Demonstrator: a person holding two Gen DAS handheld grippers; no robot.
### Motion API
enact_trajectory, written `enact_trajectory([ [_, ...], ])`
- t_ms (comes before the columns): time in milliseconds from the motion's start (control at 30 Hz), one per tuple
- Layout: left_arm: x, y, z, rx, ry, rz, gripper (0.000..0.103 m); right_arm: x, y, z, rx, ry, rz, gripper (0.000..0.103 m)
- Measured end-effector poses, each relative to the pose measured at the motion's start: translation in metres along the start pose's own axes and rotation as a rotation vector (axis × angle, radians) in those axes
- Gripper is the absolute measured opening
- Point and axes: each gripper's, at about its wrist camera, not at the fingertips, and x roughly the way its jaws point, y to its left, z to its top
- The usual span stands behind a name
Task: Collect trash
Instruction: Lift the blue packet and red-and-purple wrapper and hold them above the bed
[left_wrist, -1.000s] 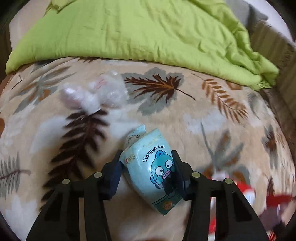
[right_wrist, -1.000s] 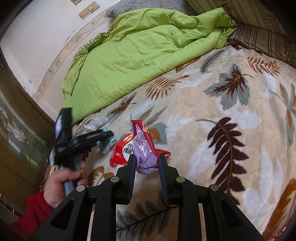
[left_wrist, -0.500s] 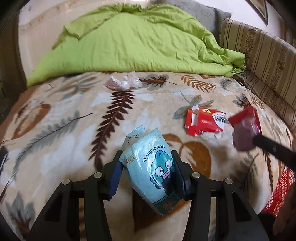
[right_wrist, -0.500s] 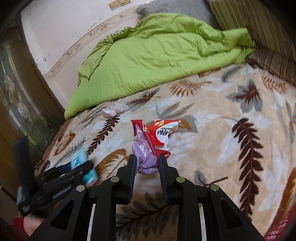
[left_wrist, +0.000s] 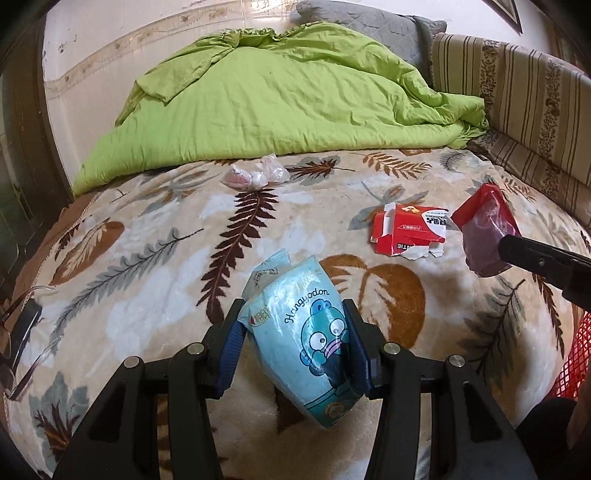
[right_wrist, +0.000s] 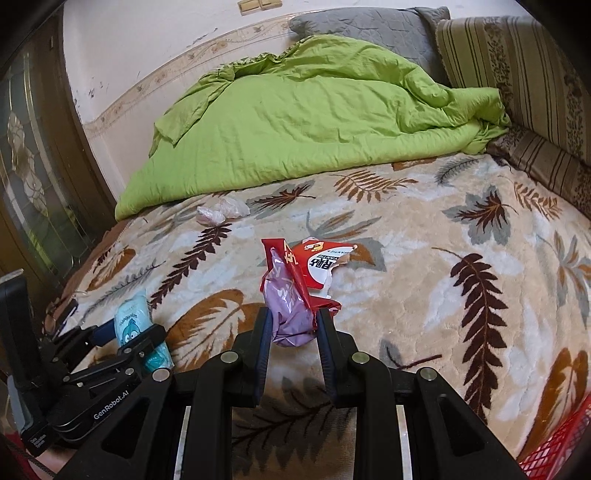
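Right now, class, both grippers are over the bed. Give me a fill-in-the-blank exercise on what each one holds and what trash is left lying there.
1. The left gripper is shut on a light ____ cartoon packet.
2. The right gripper is shut on a red and ____ wrapper.
3. A torn ____ carton lies on the leaf-patterned blanket.
4. Crumpled clear plastic lies beside the ____ quilt.

Missing words: blue; purple; red; green

A red mesh basket (right_wrist: 554, 454) is cut off at the near right corner. The blue packet's (left_wrist: 310, 343) lower print hides behind a finger of the left tongs (left_wrist: 295, 354). The far crumpled wrappers (left_wrist: 256, 173) are too small to identify.
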Motion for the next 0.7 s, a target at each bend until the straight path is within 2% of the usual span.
enact_trajectory([
  [467,-0.001,0.001,0.001,0.001,0.003,-0.003,0.050,0.002,0.003,0.000,-0.016,0.007,-0.009,0.027],
  [700,-0.004,-0.005,0.000,0.019,0.000,-0.005,0.050,-0.010,-0.003,-0.008,0.039,0.040,0.037,0.027],
])
